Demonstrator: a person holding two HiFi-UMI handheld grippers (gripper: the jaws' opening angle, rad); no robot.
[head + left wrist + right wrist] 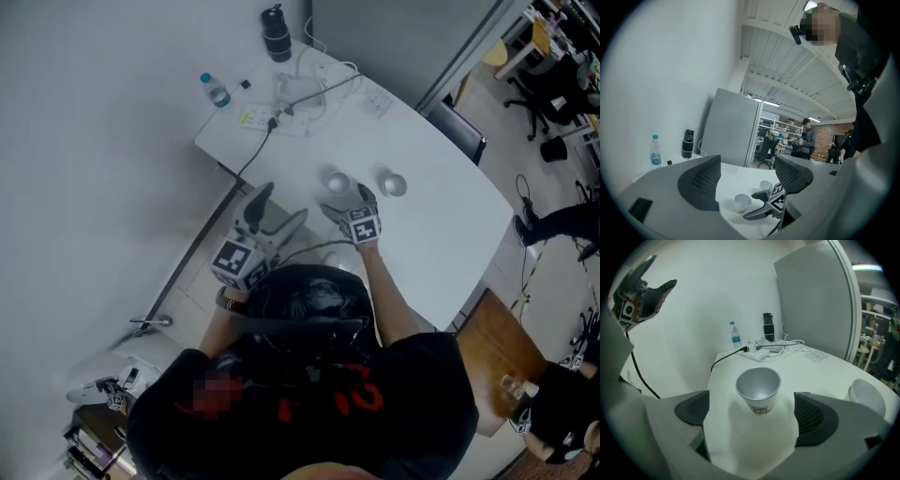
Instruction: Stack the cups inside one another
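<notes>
Two white paper cups stand upright and apart on the white table [441, 225]: the left cup [337, 181] and the right cup [394, 185]. My right gripper [345, 199] hovers just in front of the left cup. In the right gripper view that cup [758, 389] sits a little ahead, centred between the open jaws of the right gripper [750, 416], untouched; the other cup [867, 397] is at the right edge. My left gripper [281, 203] is held off the table's left side, open and empty. The left gripper view looks past its own open left gripper [747, 180] at both cups [742, 202] [766, 185].
At the table's far end are a water bottle [215, 90], a black flask [276, 34] and a power strip with cables [291, 103]. A black cable [248, 159] drops off the table's left edge. A chair [459, 131] stands behind the table.
</notes>
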